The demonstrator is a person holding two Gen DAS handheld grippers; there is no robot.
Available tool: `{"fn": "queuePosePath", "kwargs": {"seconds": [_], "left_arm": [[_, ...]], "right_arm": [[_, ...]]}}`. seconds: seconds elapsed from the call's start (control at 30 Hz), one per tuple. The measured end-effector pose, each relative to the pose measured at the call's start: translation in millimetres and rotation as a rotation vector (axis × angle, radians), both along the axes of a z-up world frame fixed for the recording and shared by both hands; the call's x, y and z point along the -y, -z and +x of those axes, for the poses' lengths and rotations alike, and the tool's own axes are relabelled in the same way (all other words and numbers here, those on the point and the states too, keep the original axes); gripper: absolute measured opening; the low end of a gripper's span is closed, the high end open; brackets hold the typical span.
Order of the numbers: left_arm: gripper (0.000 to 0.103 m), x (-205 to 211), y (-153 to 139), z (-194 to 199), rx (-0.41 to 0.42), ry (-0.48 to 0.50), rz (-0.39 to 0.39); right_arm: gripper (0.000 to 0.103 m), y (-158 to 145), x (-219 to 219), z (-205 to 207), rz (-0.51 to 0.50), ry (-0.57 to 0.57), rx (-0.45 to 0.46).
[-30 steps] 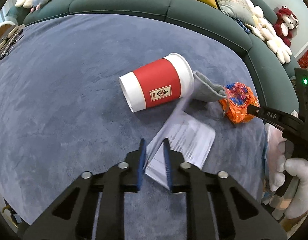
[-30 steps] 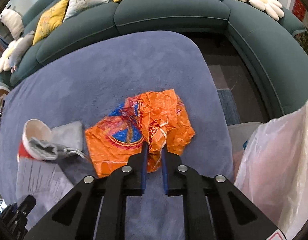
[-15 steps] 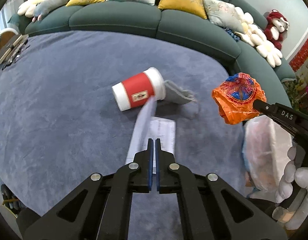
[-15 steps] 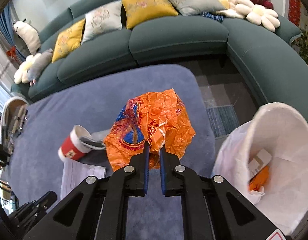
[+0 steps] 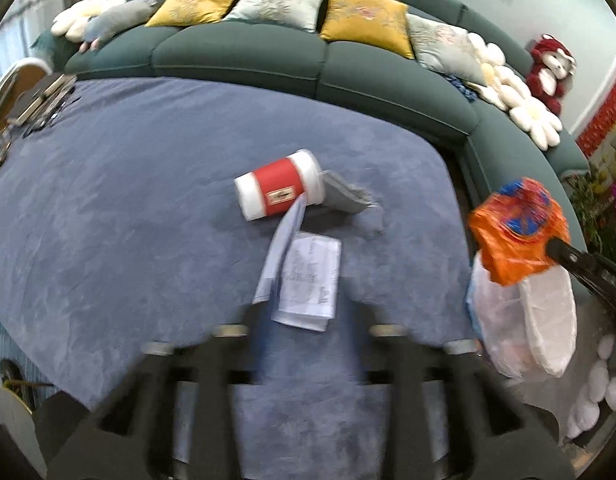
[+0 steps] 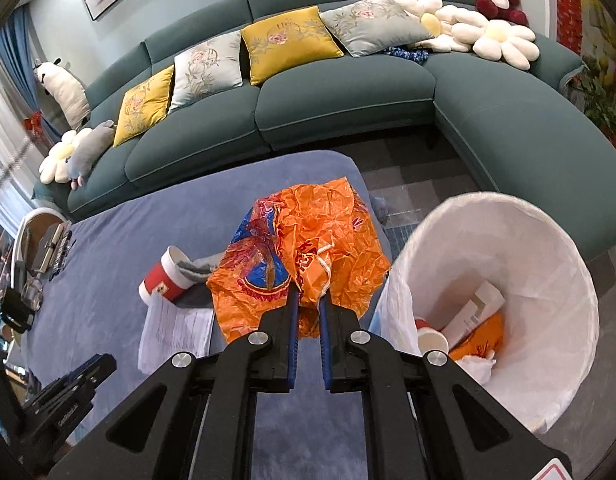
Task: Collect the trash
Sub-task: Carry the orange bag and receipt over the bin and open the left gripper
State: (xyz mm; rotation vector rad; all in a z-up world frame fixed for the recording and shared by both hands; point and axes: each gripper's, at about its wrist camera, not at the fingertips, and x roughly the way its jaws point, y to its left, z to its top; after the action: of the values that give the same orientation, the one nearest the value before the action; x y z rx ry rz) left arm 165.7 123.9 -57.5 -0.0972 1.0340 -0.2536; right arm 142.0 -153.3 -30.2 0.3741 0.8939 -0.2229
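Observation:
My right gripper [image 6: 306,300] is shut on a crumpled orange plastic bag [image 6: 308,248] and holds it in the air beside the rim of a white-lined trash bin [image 6: 507,280]; the bag also shows in the left wrist view [image 5: 515,232]. My left gripper [image 5: 304,320] is motion-blurred, its fingers spread wide, near a folded paper sheet [image 5: 304,276] that lies on the blue rug [image 5: 128,220]. A red and white paper cup [image 5: 280,190] lies on its side with a grey cloth [image 5: 343,198] at its mouth.
A curved green sofa [image 6: 347,96] with cushions and plush toys rings the rug. The bin [image 5: 523,320] holds a cup, a box and orange scraps. Small items [image 5: 40,100] lie at the rug's far left edge.
My left gripper has opened and let go of the paper, which lies on the rug. My right gripper has lifted the orange bag higher and nearer the bin.

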Motion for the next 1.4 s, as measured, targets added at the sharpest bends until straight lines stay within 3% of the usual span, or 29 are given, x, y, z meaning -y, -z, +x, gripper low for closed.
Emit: {"fn": "queuePosePath", "kwargs": {"seconds": [0.2, 0.4, 0.47, 0.53, 0.6, 0.9, 1.4], "left_arm": [[0.055, -13.9, 27.2, 15.4, -0.040, -0.029, 0.018], [0.055, -0.5, 54.6, 38.3, -0.088, -0.001, 0.046], [0.047, 3.3, 63.2, 44.5, -0.110, 0.006, 0.050], [0.018, 6.5, 71.5, 50.5, -0.141, 0.013, 0.047], [0.004, 8.9, 76.3, 53.5, -0.160, 0.014, 0.052], [0.000, 24.1, 40.4, 34.1, -0.067, 0.049, 0.063], [0.000, 84.6, -31.8, -16.6, 0.068, 0.169, 0.015]], "right_arm": [[0.009, 12.9, -8.7, -3.2, 0.018, -0.020, -0.024], [0.009, 27.9, -17.6, 5.5, 0.035, -0.038, -0.059], [0.009, 31.4, -20.0, 7.8, 0.041, -0.044, -0.068], [0.009, 33.9, -24.0, 8.8, 0.040, -0.051, -0.074], [0.009, 35.8, -26.1, 9.6, 0.042, -0.059, -0.081], [0.009, 28.0, -28.4, 3.7, 0.056, -0.070, -0.058], [0.009, -16.7, 5.0, -46.3, 0.045, 0.000, 0.054]]}}
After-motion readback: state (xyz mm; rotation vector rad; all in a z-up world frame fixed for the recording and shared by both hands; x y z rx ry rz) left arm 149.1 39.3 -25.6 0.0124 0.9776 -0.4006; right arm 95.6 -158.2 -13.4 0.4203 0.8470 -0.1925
